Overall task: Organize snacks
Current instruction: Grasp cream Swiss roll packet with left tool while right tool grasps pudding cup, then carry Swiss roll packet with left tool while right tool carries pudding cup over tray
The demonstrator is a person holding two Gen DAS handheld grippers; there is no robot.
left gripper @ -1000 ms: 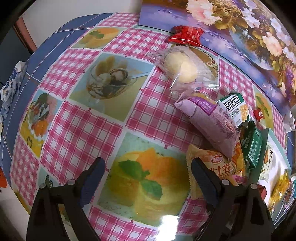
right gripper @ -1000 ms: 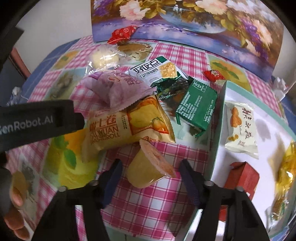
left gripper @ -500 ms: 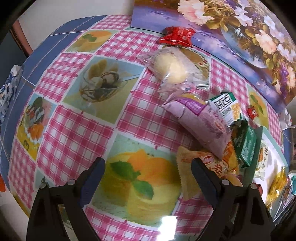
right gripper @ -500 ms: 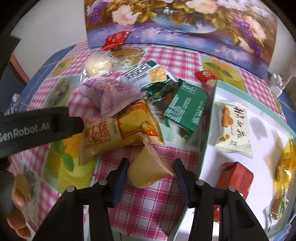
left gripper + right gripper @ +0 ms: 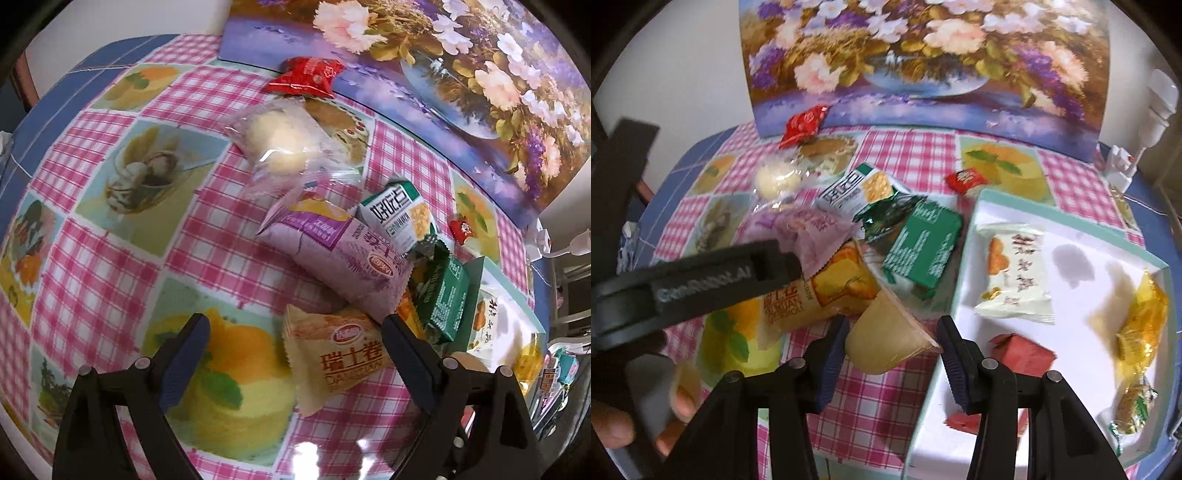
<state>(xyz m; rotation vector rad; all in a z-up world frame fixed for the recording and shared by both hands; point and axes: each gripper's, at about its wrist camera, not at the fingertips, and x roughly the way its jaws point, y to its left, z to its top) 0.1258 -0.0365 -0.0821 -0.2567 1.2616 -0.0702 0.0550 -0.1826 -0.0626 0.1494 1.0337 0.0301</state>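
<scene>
I am looking along my right tool [image 5: 892, 345], whose blue-padded fingers are sitting on either side of a pale yellow plastic jelly cup [image 5: 886, 338] lying tilted on its side on the pink checked tabletop [image 5: 871, 406]. The left pad is touching the cup's wall; at the right pad I cannot tell whether there is contact, so I cannot say the cup is gripped. The cup has a translucent body and a pinkish foil lid facing right and up. It is resting just beside the white tray with a teal rim [image 5: 964, 236], against the orange swiss-roll packet [image 5: 827, 291].

In the tray a white cracker packet [image 5: 1015, 277], a red-brown box [image 5: 1023, 354] and yellow-wrapped sweets [image 5: 1141, 325] are lying apart from each other.

My left tool [image 5: 295, 363] is standing wide open above the tabletop, with the near end of the orange swiss-roll packet [image 5: 336, 362] lying between its fingers, touched by neither. Beyond it a lilac cake packet [image 5: 343, 266] is overlapping the orange one, and a dark green packet [image 5: 443, 295] is lying just beside the tray.
</scene>
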